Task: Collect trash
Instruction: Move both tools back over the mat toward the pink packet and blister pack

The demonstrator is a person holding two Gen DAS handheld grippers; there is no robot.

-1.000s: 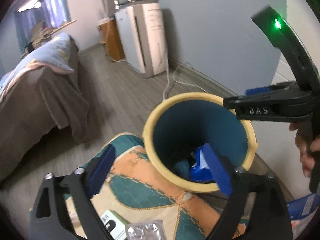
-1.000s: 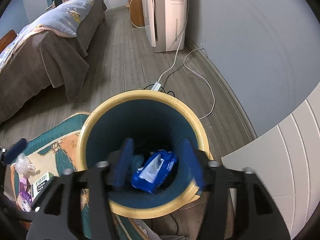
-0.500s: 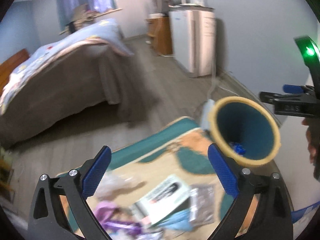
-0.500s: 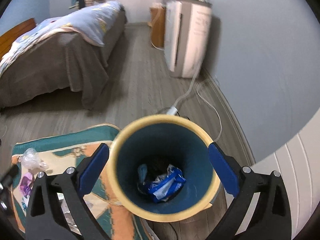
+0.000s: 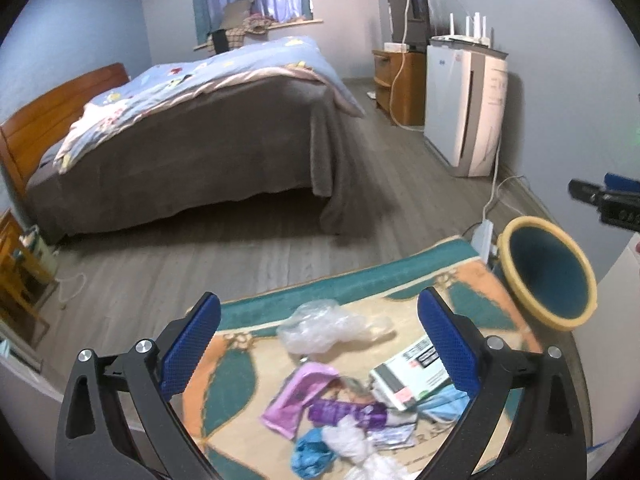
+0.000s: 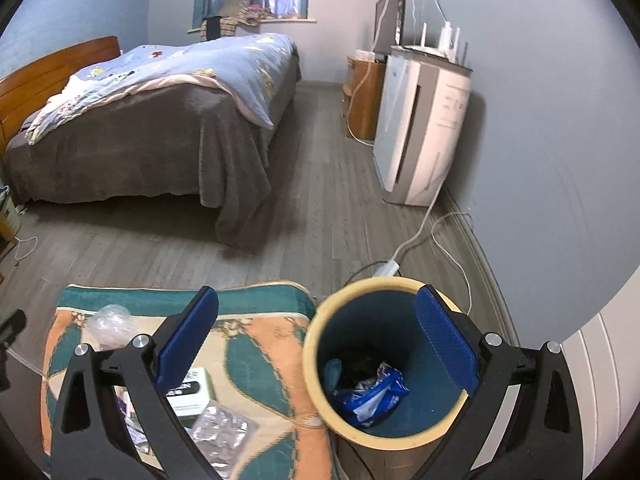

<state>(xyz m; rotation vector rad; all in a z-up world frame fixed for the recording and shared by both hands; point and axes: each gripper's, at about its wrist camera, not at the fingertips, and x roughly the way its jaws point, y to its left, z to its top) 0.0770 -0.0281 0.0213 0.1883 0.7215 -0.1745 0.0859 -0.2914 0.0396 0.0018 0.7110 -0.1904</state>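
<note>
Both pairs of fingers are spread wide and hold nothing. The left gripper (image 5: 318,344) hangs over litter (image 5: 340,404) strewn on the rug (image 5: 460,280); the bin (image 5: 548,276) stands at two o'clock. The right gripper (image 6: 318,344) frames the bin (image 6: 316,360), a blue wrapper (image 6: 376,398) inside.

Little print can be made out. The white box (image 5: 414,372) among the litter, lower right of the left wrist view, carries a black label band with white characters (too blurred to read). The tall white appliance (image 6: 424,128) at upper right bears faint grey lines of text, equally illegible.
</note>
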